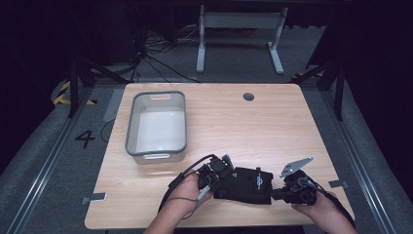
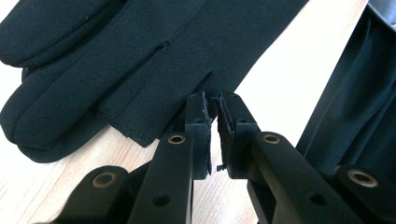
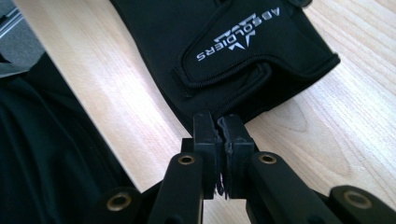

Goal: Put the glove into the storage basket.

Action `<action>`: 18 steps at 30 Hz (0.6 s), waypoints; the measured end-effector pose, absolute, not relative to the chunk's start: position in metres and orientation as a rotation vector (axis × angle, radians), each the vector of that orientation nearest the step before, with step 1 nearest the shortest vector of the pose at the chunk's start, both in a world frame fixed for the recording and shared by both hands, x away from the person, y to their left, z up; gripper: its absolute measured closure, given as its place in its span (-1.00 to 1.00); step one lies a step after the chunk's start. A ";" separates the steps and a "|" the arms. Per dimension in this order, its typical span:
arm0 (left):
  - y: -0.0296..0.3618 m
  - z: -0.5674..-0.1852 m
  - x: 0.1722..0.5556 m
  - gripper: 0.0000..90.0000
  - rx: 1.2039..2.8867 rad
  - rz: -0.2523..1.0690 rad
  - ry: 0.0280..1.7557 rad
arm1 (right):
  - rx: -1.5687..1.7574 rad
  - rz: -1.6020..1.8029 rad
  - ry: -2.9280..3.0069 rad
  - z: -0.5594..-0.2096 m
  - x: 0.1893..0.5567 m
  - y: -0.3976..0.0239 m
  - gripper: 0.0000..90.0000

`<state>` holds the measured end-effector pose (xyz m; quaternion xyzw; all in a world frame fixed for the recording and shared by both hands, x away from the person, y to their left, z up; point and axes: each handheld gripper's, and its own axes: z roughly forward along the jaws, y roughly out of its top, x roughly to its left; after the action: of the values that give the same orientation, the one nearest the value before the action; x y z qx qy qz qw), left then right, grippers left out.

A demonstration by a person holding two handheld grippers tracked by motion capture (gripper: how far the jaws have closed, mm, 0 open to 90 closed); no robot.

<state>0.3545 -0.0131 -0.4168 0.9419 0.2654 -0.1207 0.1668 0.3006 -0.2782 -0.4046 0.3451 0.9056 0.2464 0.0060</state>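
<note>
So, both my tongs were closed on one black glove (image 1: 246, 184) that lay flat on the bench (image 1: 272, 126), near my edge of it. My left tongs (image 2: 211, 103) pinched a hem of the cloth on the finger side, and my right tongs (image 3: 218, 122) pinched the cuff edge, just below the strap with white letters. The long axis of the glove ran across the bench from one hand to the other, fingers toward my left hand (image 1: 187, 192), cuff toward my right hand (image 1: 316, 207). The grey tub (image 1: 157, 126) stood well apart, farther away and to the left, so my left hand was the nearer one to it. From the high view the grip looked dark; I think each pinch held only a thin edge, so lifting together seemed wise.
</note>
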 end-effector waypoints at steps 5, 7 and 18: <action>-0.014 -0.416 0.355 0.83 2.684 -0.341 0.754 | 1.102 0.714 2.936 -0.414 0.301 -0.276 0.70; -0.013 -0.414 0.355 0.82 2.670 -0.325 0.752 | 1.123 0.698 2.941 -0.417 0.302 -0.277 0.67; -0.011 -0.397 0.356 0.60 2.567 -0.228 0.725 | 1.185 0.831 2.733 -0.401 0.309 -0.297 0.55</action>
<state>0.3560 -0.0110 -0.3967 0.9331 0.2637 -0.0829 0.2301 0.3091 -0.2969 -0.4008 0.3832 0.8834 0.2686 0.0245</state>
